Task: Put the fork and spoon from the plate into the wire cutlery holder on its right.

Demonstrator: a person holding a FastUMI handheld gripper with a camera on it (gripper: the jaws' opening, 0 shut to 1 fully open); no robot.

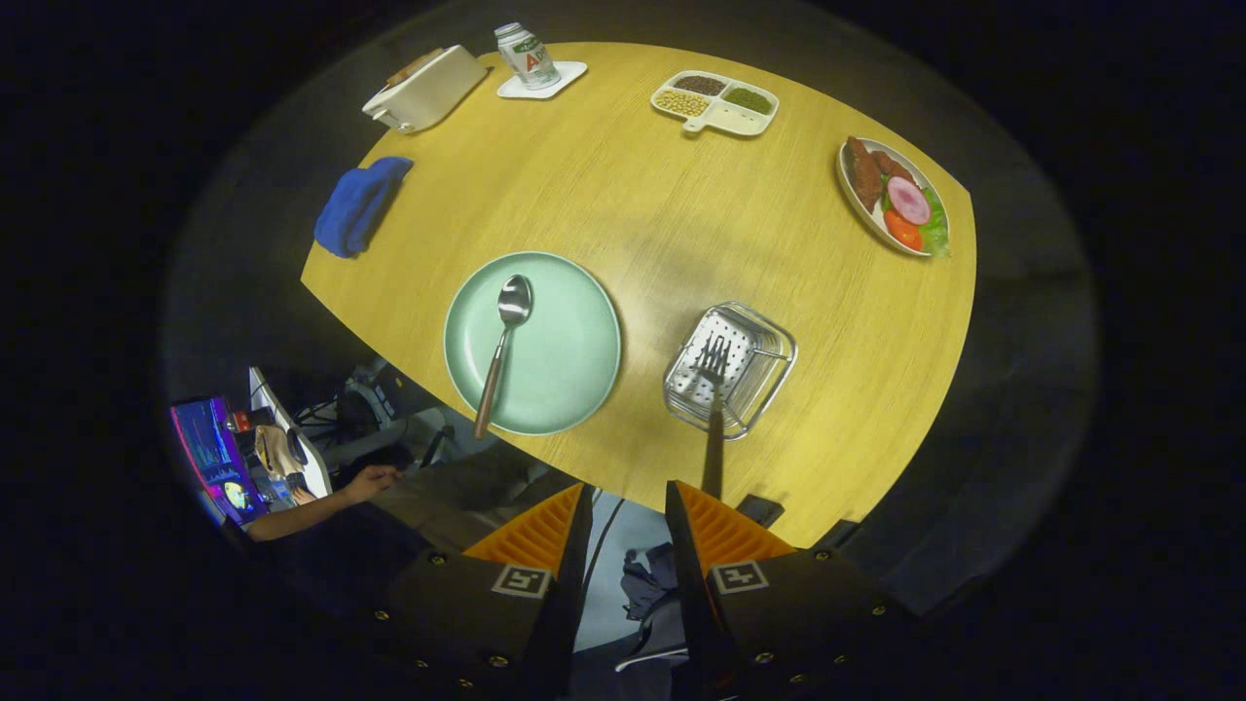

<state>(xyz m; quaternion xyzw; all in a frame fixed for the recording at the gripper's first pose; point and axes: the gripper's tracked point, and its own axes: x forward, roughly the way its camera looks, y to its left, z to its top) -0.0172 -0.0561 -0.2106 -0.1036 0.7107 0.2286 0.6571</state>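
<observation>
Pale green, the plate (pixel 560 370) is seen beyond the gripper (pixel 628 506) and to its left on the wooden table (pixel 633 214), with the spoon (pixel 501 350) laid across it, bowl away from the fingers and handle reaching past the near rim. Ahead and slightly right, the fork (pixel 714 399) is seen tines-down in the wire cutlery holder (pixel 730 368), its handle leaning back towards the right finger (pixel 715 531). The fingers are held a narrow gap apart, with nothing gripped between them.

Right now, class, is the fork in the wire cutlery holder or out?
In: the fork has its tines inside the holder, handle over its rim.
</observation>
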